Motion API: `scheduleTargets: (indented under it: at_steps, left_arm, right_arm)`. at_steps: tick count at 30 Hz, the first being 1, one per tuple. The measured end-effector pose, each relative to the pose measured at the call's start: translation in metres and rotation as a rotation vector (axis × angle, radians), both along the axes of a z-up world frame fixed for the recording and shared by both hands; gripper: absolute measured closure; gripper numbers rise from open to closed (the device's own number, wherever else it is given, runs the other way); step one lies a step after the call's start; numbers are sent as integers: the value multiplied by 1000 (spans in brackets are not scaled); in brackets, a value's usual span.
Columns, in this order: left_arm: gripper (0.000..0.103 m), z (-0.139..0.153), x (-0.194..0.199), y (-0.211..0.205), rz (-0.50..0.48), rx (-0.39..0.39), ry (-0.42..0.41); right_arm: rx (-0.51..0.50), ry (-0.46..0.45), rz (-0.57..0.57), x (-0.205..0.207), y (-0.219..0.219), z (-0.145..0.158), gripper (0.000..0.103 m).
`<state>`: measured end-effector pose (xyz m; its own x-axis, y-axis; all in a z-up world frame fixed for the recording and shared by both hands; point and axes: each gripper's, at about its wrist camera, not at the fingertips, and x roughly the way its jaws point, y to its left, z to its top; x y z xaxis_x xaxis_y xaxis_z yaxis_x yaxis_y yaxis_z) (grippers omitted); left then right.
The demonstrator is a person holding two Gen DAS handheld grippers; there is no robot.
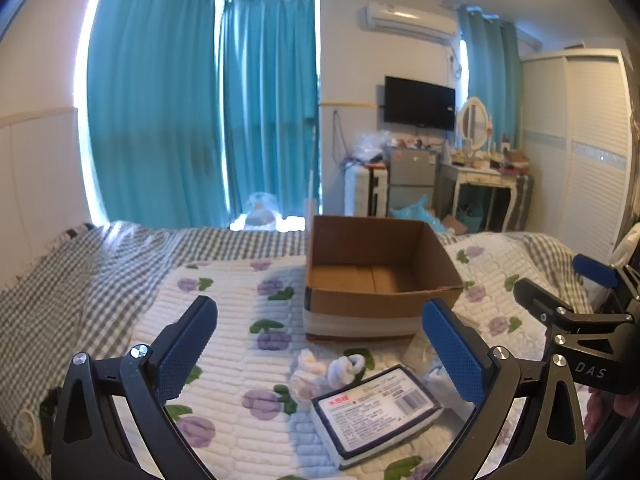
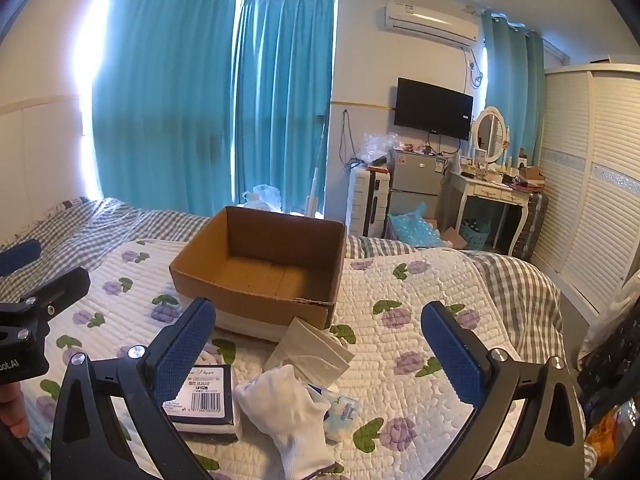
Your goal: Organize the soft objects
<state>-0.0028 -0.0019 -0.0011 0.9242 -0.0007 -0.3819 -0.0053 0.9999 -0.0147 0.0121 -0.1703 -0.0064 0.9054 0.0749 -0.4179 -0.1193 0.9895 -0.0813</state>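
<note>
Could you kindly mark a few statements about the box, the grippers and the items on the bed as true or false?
1. The cardboard box is empty. True.
2. The left gripper holds the tissue pack. False: it is open and holds nothing.
3. The white sock lies inside the box. False: it lies on the quilt, in front of the box.
4. The right gripper is open. True.
5. The box stands on the bed. True.

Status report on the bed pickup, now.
Left gripper open, empty; right gripper open, empty. Cardboard box empty; white sock and tissue pack lie on the quilt before it. Nothing blocking.
</note>
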Motion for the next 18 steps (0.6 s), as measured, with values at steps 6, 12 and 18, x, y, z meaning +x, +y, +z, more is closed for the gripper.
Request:
scheduleTargets:
  at_steps: [6,12,18]
  left_arm:
    - [0,0,2,-1,-1,-1,2]
    - [0,0,1,0,2,0,2]
    - [0,0,2,1,-3,-2,-3]
  right_arm:
    - [-12,3,7,1,2,0,0]
    - [-15,3,9,2,5,0,0]
    - [-21,6,7,2,6,-1,0]
